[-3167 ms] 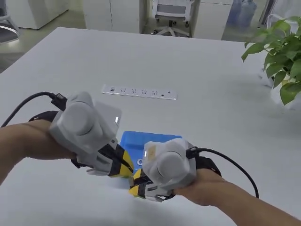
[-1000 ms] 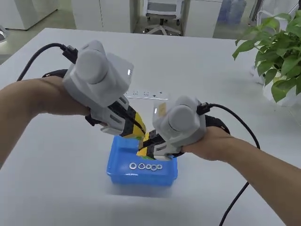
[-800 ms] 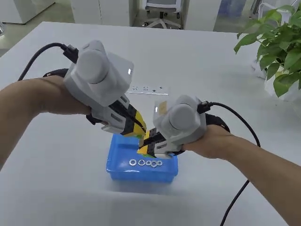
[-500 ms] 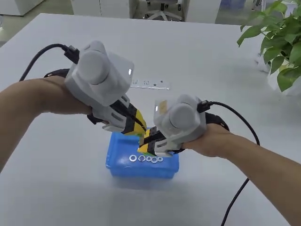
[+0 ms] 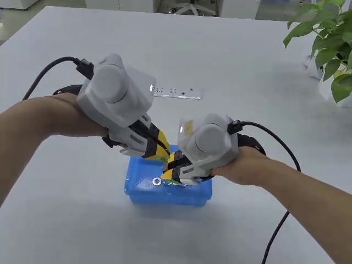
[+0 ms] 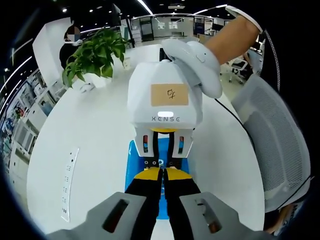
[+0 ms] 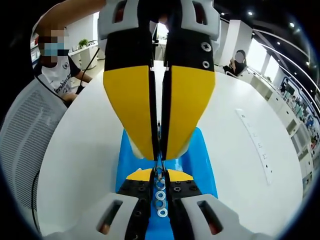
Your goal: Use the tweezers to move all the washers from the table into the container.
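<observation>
A blue container (image 5: pixel 144 192) stands on the white table with several washers (image 5: pixel 158 181) in a row inside; they also show as washers (image 7: pixel 161 196) between my right jaws. My left gripper (image 5: pixel 163 155) and right gripper (image 5: pixel 169 169) meet tip to tip just above the container (image 7: pixel 202 165). The left gripper (image 6: pixel 162 172) has its yellow jaws pressed together on thin metal tweezers (image 7: pixel 159 150), which reach down toward the top washer. The right gripper (image 7: pixel 159 175) stands with a narrow gap between its jaws, and what lies between them is unclear.
A white power strip (image 5: pixel 177 93) lies on the table beyond the container. A potted plant (image 5: pixel 330 52) stands at the far right edge. Cables trail from both grippers. A mesh office chair (image 6: pixel 277 135) stands beside the table.
Both grippers rose together from low beside the container to just above it and have stayed tip to tip. Over the last second the head camera shifted; the grippers sank slightly toward the washers.
</observation>
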Motion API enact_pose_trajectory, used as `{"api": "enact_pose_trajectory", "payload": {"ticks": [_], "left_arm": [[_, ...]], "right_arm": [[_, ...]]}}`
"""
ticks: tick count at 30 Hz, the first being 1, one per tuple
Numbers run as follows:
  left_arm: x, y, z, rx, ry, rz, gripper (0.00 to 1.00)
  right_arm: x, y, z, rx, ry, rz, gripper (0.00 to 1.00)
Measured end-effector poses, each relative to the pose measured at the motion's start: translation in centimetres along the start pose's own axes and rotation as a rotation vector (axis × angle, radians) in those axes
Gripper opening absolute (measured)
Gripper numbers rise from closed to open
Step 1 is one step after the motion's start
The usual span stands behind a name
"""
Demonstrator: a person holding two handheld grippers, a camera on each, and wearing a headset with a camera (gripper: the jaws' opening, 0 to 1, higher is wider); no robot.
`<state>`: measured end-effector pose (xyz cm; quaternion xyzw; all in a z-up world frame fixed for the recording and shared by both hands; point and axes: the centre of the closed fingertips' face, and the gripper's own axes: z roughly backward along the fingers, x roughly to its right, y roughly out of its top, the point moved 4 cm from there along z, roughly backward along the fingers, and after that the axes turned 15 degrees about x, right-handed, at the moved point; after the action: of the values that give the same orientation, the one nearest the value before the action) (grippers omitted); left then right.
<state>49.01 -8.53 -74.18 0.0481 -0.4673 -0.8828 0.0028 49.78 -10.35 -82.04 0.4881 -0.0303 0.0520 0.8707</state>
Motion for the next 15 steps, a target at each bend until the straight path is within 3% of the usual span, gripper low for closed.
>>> {"api": "enact_pose_trajectory", "payload": {"ticks": [15], "left_arm": [[0.2,-1.2,-0.3,0.006,0.005,0.016,0.05]], "right_arm": [[-0.1,-0.7,-0.9,-0.006,0.012,0.005,0.11]]}}
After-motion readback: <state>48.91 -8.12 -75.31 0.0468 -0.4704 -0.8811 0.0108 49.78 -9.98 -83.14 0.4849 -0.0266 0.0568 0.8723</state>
